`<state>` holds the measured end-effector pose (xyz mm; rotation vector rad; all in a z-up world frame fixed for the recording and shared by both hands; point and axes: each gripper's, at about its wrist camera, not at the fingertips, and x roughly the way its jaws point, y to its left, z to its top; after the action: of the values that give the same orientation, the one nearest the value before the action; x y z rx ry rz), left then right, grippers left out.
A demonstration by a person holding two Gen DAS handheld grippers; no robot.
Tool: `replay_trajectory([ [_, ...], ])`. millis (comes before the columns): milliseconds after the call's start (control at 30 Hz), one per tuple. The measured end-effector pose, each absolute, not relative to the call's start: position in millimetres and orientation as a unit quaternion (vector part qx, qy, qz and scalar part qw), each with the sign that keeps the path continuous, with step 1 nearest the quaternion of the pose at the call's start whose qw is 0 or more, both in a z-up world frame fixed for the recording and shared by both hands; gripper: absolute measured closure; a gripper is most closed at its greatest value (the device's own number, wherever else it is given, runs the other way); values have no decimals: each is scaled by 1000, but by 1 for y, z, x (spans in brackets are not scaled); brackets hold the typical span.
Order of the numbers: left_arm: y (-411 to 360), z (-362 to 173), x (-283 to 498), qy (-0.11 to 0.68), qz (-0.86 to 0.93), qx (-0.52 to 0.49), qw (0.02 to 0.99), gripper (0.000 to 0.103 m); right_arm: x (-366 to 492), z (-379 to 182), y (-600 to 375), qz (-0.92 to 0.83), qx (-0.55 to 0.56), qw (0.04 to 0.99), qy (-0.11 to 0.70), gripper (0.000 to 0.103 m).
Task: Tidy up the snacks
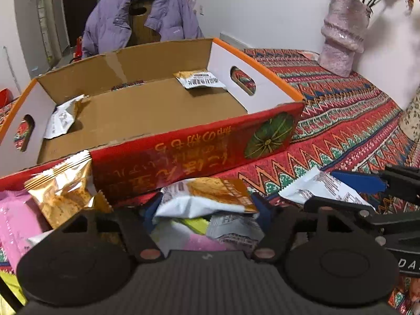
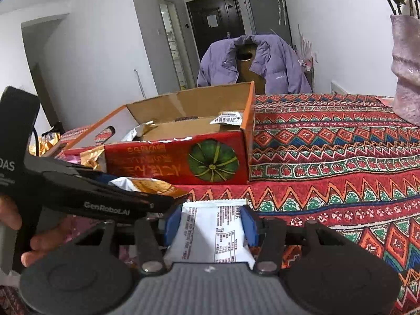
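An open cardboard box (image 1: 183, 155) with a red front and a green pumpkin picture stands on the patterned cloth; two snack packets (image 1: 199, 78) (image 1: 61, 119) lie inside. In front of it is a heap of packets. My left gripper (image 1: 204, 207) has a white-and-orange packet (image 1: 210, 194) between its blue pads, and both pads touch its edges. My right gripper (image 2: 211, 225) is shut on a white printed packet (image 2: 210, 231), just off the cloth to the right of the heap. That same packet (image 1: 315, 186) shows at the right of the left wrist view.
A gold packet (image 1: 60, 186) and a pink one (image 1: 13, 220) lie at the box's front left. A pink vase (image 1: 344, 34) stands at the back right on the cloth (image 1: 341, 110). Behind the box a purple jacket (image 2: 252, 60) hangs on a chair. A hand (image 2: 39, 241) holds the left gripper.
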<state>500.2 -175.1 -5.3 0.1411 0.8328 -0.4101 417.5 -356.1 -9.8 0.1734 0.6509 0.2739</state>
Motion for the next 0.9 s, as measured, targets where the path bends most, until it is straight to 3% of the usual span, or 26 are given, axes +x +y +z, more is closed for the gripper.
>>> replay_trajectory([
  [300,-160,40,448,333,-194,50,921,40,377,15,-355,134,86,941,298,54],
  [567,-113,86,328,277,-184,24,943,40,294,53,-333,156,68,951,259,54],
  [900,-50,93,201,252,-140,-13,957,40,187,66,-297,185,54,951,241,54],
])
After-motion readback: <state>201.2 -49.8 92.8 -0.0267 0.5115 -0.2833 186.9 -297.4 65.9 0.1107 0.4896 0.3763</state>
